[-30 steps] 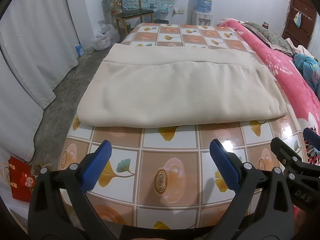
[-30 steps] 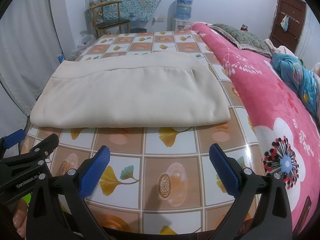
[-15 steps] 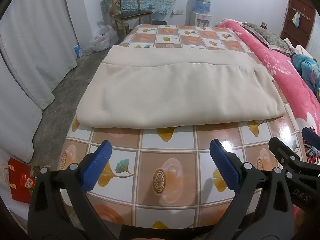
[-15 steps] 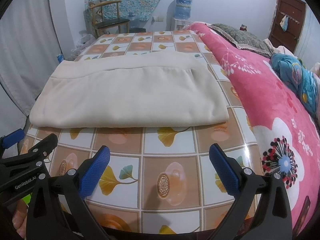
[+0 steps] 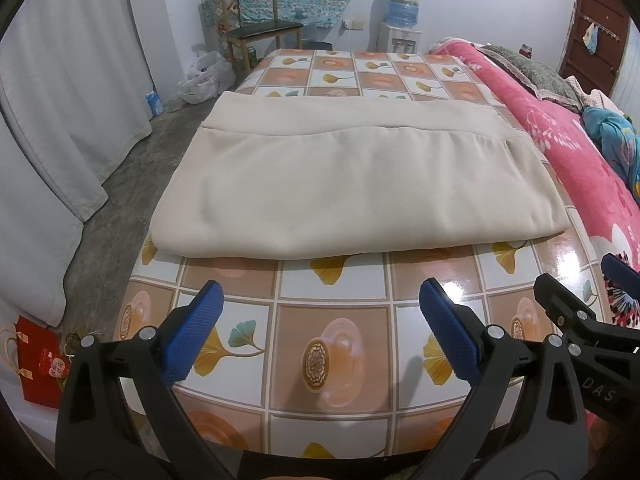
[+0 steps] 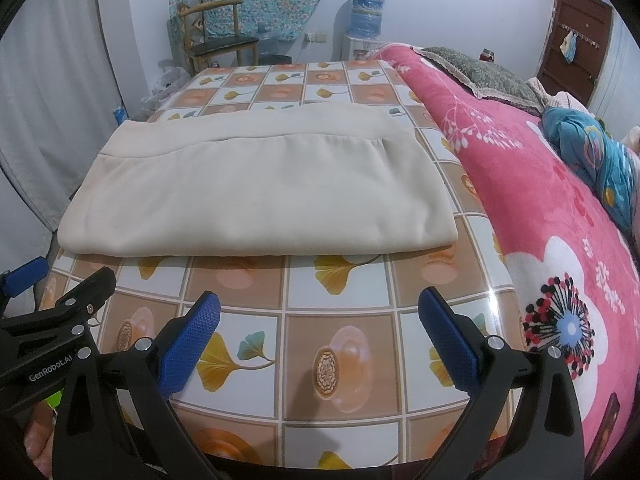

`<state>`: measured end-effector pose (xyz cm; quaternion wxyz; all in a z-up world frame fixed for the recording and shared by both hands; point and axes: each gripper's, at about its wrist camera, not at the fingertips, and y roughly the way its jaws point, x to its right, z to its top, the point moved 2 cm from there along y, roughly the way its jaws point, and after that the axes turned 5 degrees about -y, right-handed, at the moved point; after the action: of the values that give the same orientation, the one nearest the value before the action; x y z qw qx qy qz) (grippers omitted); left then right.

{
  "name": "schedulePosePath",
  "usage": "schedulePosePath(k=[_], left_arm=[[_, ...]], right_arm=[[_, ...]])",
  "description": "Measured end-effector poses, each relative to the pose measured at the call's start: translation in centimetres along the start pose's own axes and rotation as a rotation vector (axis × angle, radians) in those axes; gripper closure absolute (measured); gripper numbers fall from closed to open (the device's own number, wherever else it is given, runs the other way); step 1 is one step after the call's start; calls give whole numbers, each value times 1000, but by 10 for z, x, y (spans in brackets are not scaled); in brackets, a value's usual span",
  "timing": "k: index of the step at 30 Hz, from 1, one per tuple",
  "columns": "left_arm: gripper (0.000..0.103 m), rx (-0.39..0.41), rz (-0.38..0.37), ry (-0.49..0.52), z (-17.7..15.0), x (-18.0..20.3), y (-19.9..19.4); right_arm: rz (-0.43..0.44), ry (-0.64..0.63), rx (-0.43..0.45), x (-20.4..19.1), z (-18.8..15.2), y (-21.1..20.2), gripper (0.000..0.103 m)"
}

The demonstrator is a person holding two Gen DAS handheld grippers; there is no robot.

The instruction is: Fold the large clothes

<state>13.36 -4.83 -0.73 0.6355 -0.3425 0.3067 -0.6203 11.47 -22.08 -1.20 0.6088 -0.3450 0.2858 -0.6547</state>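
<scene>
A large cream garment (image 5: pixel 344 184) lies folded flat in a wide rectangle on the tiled-pattern table (image 5: pixel 332 344); it also shows in the right wrist view (image 6: pixel 256 196). My left gripper (image 5: pixel 320 332) is open and empty, held above the table's near part, short of the cloth's front fold. My right gripper (image 6: pixel 320 332) is open and empty too, beside the left one and also short of the cloth. The right gripper's side shows at the right edge of the left wrist view (image 5: pixel 580 320). The left gripper's side shows at the left edge of the right wrist view (image 6: pixel 56 312).
A bed with a pink flowered blanket (image 6: pixel 560 208) runs along the table's right side. White curtains (image 5: pixel 52 100) hang at the left over a grey floor. A wooden chair (image 5: pixel 256 32), a water dispenser (image 5: pixel 402 24) and a red bag (image 5: pixel 38 364) stand around.
Both grippers have drifted slightly; the cloth sits a touch nearer in both views. Both grippers stay open and the cloth has not moved.
</scene>
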Motion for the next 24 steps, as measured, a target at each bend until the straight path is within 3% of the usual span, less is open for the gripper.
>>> schedulePosePath(k=[24], left_arm=[[8,-2,-6,-4,-1,0,0]], right_arm=[[-1,0,0,1,0,0,6]])
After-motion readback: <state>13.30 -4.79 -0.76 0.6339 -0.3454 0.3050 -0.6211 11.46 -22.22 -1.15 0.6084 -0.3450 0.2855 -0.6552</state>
